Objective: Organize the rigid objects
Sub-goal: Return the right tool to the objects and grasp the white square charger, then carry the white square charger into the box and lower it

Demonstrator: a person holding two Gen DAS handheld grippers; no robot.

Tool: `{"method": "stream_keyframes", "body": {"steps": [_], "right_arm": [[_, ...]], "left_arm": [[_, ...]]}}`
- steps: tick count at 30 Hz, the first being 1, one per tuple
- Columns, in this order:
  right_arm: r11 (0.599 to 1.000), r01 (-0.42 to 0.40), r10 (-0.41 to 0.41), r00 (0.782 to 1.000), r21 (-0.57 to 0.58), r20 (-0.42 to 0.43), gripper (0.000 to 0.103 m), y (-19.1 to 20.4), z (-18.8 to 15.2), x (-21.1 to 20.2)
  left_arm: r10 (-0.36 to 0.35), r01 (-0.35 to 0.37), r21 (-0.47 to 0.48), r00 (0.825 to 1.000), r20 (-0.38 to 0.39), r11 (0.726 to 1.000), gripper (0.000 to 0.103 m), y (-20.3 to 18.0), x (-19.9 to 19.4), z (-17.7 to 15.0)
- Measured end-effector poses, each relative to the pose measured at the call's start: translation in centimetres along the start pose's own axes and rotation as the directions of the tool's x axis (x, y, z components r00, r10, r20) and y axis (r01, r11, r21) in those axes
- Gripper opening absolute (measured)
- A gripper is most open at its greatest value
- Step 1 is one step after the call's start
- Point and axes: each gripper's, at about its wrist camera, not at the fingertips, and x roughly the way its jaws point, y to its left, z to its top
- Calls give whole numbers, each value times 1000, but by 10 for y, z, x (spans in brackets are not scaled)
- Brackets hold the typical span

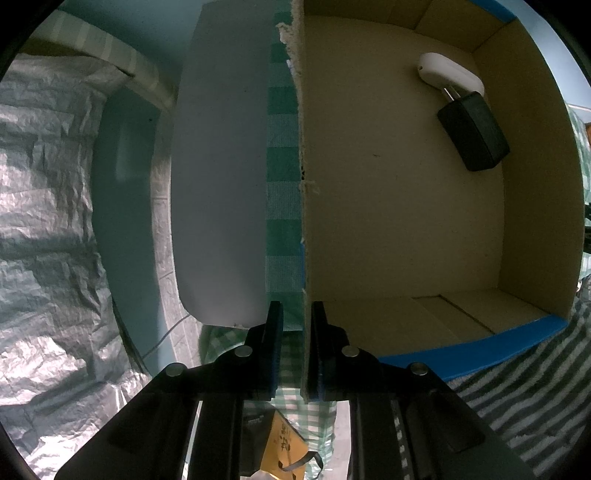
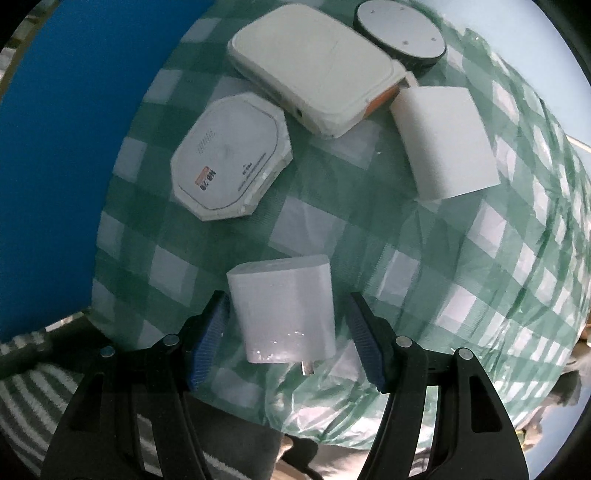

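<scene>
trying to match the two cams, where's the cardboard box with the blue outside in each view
Left wrist: the cardboard box fills the right half, seen from above; the left claw is clamped on its near wall.
Right wrist: only its blue outer wall shows, along the left edge; the right claw is open around a white charger.
Shared landmark: the green checked tablecloth.

The cloth (image 2: 443,258) is green-and-white check. The box (image 1: 406,221) is tan inside, blue (image 1: 480,350) outside. In it lie a white plug (image 1: 448,72) and a black one (image 1: 474,133). Near it a towel (image 1: 535,387) is grey-and-white striped. The near charger (image 2: 284,310) is white, the far disc (image 2: 400,31) grey with a black rim.
</scene>
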Motion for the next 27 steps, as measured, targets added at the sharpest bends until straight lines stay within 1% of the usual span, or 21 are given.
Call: {"method": "stream_keyframes", "body": {"steps": [3, 4, 5, 6, 7, 10, 15, 18, 27], "right_arm": [[1000, 14, -14, 1000, -8, 4, 68, 3, 1, 0], [1000, 22, -22, 1000, -12, 5, 66, 3, 0, 0], [999, 37, -37, 999, -15, 6, 60, 4, -1, 0], [998, 62, -62, 998, -23, 6, 56, 5, -1, -1], [997, 71, -70, 997, -26, 9, 50, 9, -2, 0], [999, 34, -34, 999, 9, 10, 49, 5, -4, -1], [1000, 9, -10, 1000, 29, 11, 49, -1, -4, -9], [999, -14, 13, 999, 41, 31, 49, 0, -4, -23], [999, -42, 40, 996, 16, 83, 49, 17, 2, -67]], "left_arm": [[-1, 1, 1, 1000, 0, 1000, 15, 0, 0, -1], [0, 0, 0, 1000, -1, 1000, 15, 0, 0, -1], [0, 0, 0, 1000, 0, 1000, 15, 0, 0, -1], [1, -1, 0, 1000, 0, 1000, 15, 0, 0, -1], [2, -2, 0, 1000, 1, 1000, 15, 0, 0, -1], [4, -4, 1, 1000, -2, 1000, 15, -1, 1, -2], [-1, 1, -1, 1000, 3, 1000, 15, 0, 1, -2], [-1, 1, 0, 1000, 4, 1000, 15, 0, 2, -2], [1, -1, 7, 1000, 5, 1000, 15, 1, 1, -3]]}}
